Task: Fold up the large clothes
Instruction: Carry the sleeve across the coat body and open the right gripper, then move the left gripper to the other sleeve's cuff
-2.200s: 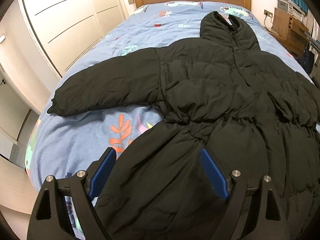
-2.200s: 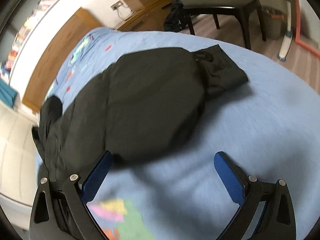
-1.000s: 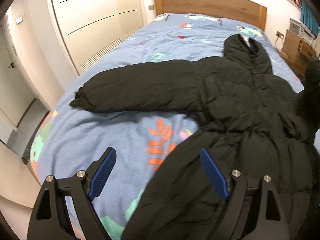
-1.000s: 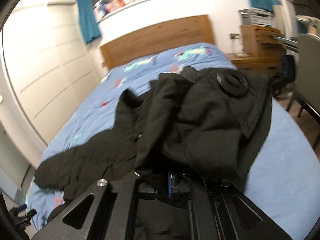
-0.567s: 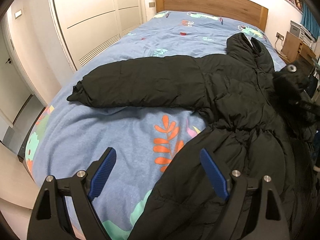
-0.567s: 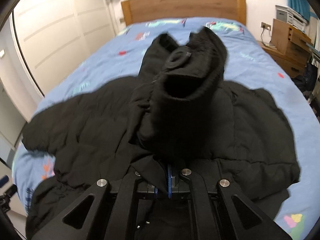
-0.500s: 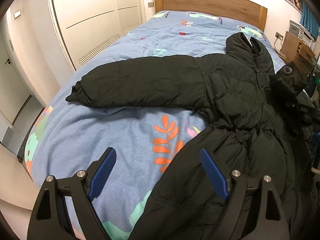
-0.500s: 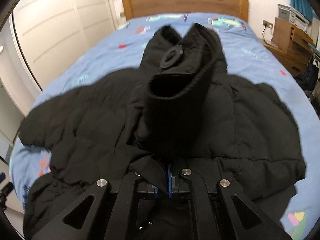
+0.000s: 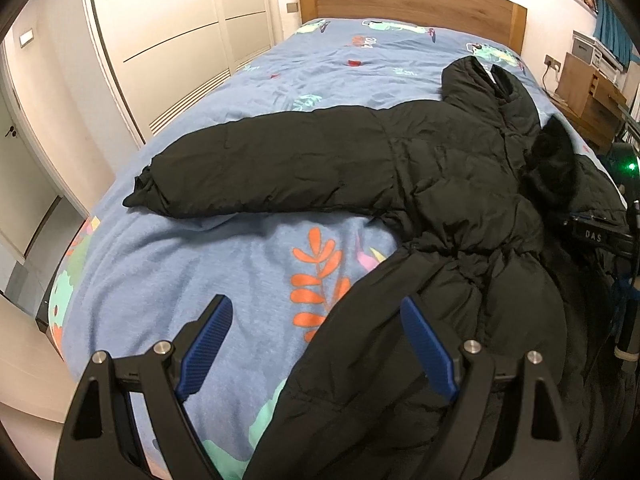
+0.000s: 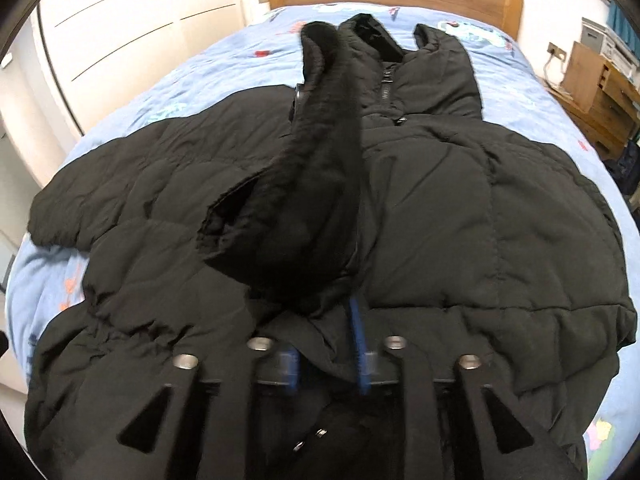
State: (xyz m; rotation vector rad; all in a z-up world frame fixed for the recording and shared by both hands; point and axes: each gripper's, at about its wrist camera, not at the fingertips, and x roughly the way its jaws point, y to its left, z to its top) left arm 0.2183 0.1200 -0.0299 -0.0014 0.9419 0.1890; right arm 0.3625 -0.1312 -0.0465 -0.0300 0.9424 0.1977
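Bedroom with white wardrobe doors and a wooden headboard; the bed carries a blue patterned cover. A black padded coat lies spread across it, collar toward the headboard, one sleeve stretched out flat. The other sleeve is folded over the chest. Left claw hangs above the coat's hem edge, jaws wide apart, gripping nothing. Right claw has just been opening (partly parted now), sleeve fabric lying loose between its blue pads.
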